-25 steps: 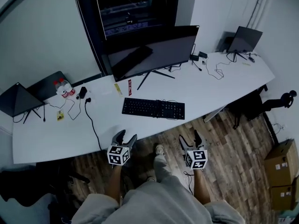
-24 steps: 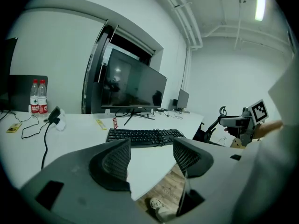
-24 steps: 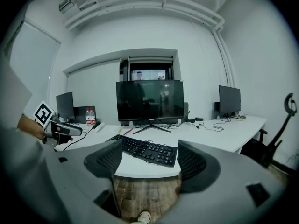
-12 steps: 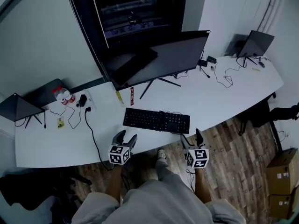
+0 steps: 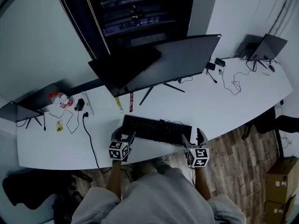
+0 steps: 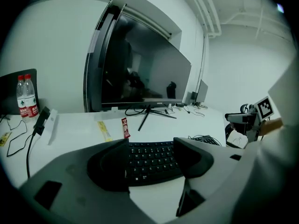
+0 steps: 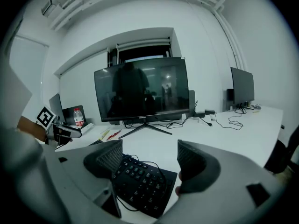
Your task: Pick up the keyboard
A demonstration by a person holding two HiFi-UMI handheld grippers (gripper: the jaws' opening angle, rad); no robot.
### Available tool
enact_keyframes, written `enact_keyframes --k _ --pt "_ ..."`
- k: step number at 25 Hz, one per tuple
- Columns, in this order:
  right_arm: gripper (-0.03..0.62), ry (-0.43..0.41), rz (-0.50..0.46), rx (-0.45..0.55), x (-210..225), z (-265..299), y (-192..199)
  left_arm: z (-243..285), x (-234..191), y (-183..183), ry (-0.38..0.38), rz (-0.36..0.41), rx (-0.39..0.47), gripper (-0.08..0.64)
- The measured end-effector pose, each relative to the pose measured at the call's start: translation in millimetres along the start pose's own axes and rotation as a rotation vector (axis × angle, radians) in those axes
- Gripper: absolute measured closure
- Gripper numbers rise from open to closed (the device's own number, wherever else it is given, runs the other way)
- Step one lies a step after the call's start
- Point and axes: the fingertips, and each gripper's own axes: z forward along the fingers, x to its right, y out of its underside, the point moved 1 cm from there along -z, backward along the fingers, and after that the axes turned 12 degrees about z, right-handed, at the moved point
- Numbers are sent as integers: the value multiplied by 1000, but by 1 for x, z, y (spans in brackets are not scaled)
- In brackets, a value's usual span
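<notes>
A black keyboard (image 5: pixel 155 129) lies flat on the white desk (image 5: pixel 219 104), near its front edge. My left gripper (image 5: pixel 122 136) is open at the keyboard's left end, and the keys (image 6: pixel 152 160) show between its jaws in the left gripper view. My right gripper (image 5: pixel 195 138) is open at the keyboard's right end; in the right gripper view the keyboard's right end (image 7: pixel 140 183) lies between and just below its jaws. Neither gripper holds anything.
A large dark monitor (image 5: pixel 156 63) on a V-shaped stand sits behind the keyboard. Two water bottles (image 5: pixel 58 99), cables (image 5: pixel 86 122), a red sachet (image 5: pixel 131 101) and a yellow strip (image 5: pixel 117 103) lie left. Smaller monitors stand at the far left (image 5: pixel 16 112) and far right (image 5: pixel 267 47). Cardboard boxes (image 5: pixel 280 185) sit on the floor.
Both grippers have moved forward from over the floor to the desk's front edge and now sit at the keyboard's two ends. The head view has shifted closer to the desk.
</notes>
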Motion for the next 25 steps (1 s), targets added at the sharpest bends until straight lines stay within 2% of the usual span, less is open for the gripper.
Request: enact_keyframes --k 7,13,20,25 --pt "239 -10 18 -18 23 32 -6 28 -16 -2 -14 0 -50 276" --pt "238 -15 27 -33 23 49 -7 37 -29 2 -13 -2 -91 275" --pt "238 24 34 -57 16 61 -3 47 -47 4 16 0 -101 275" --pt "239 85 51 -67 9 59 4 59 -56 13 81 3 -132 265"
